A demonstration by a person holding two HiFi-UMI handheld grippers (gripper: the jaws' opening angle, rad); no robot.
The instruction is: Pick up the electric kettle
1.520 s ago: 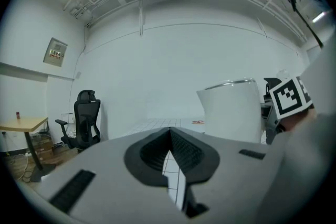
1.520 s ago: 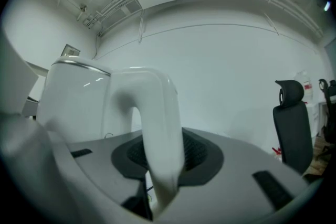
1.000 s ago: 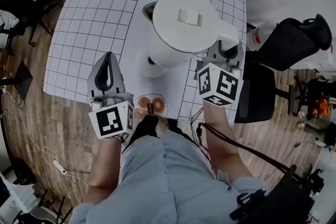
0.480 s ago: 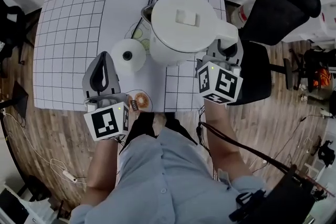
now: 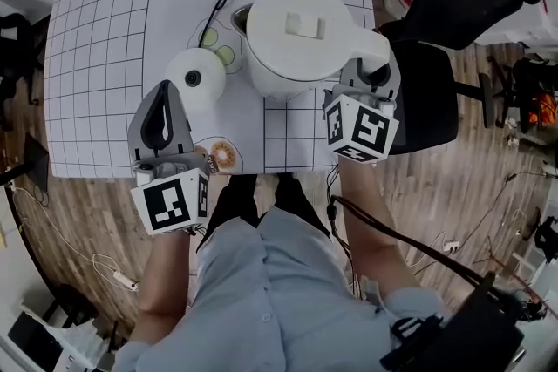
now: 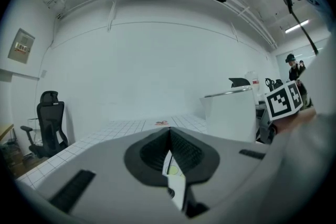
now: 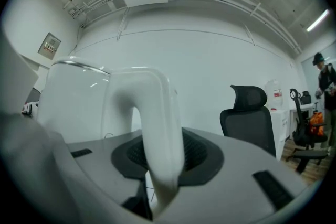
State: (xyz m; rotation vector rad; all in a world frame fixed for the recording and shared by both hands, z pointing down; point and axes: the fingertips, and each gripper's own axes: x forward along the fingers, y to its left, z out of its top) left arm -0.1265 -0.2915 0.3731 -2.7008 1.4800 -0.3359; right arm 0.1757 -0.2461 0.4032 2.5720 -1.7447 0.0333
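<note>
Head view shows me the left hand-held gripper (image 5: 163, 93) and right hand-held gripper (image 5: 370, 81) from steeply above; each gripper view looks level, close along its jaws. All share the kettle (image 5: 296, 43) at the right one

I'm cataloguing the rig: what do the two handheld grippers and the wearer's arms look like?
The left gripper and right gripper are grey, tapered shells with dark ribbed pads inside the jaws. Each carries a white cube printed with black square markers. A black cable trails from the right one. The person wears a pale blue short-sleeved shirt.
</note>
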